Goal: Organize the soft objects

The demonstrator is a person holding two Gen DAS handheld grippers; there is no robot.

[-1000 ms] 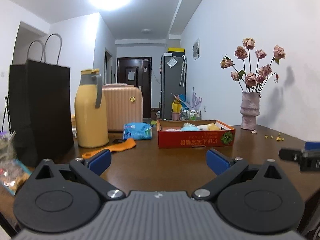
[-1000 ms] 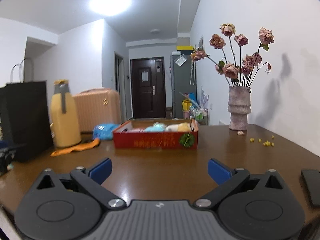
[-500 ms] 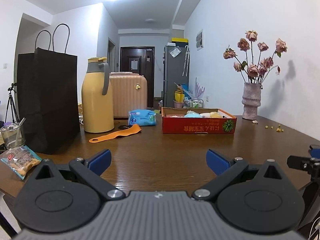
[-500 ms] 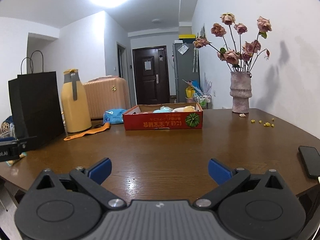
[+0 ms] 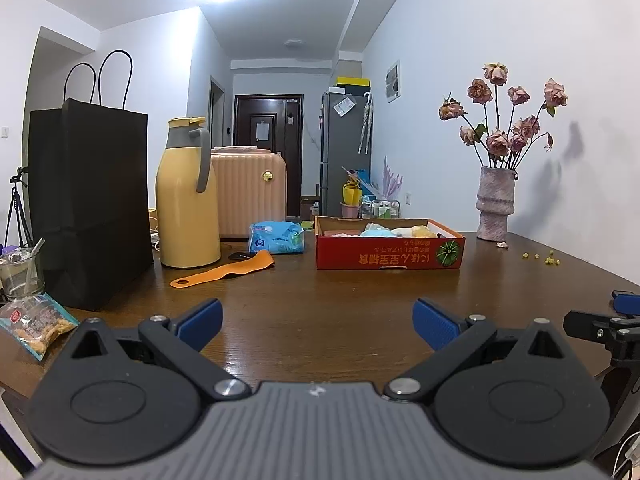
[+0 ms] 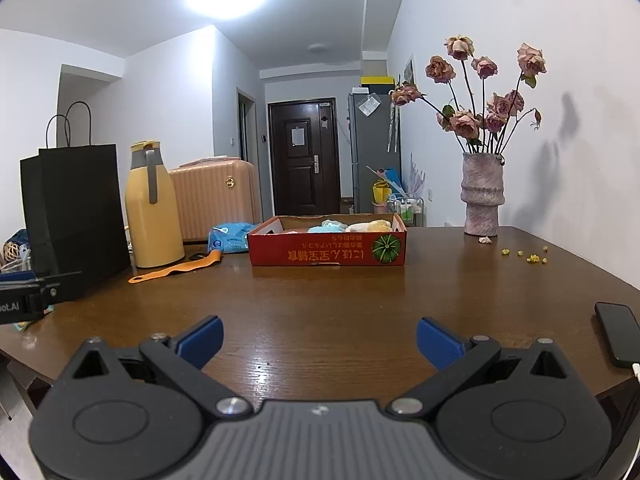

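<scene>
Right wrist: thermos (image 6: 153, 208), vase (image 6: 481, 196), phone (image 6: 618, 334)

Red box (image 5: 390, 256); yellow flask (image 5: 187, 200); blue-tipped tongs (image 5: 318, 322).

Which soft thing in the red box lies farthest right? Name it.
The yellow one, at the red box's right end; the white and light blue ones lie left of it.

A wide stretch of bare table (image 6: 320, 300) lies open between the near edge and the red cardboard box (image 6: 327, 247), with nothing standing in that lane. On the left the way is hemmed by the black paper bag (image 5: 90, 204), the yellow thermos jug (image 5: 187, 194) and the flat orange strap (image 5: 224, 269). On the right only a phone (image 6: 618, 334) at the table's edge and the vase of roses (image 6: 481, 196) near the wall stand in the way.
</scene>
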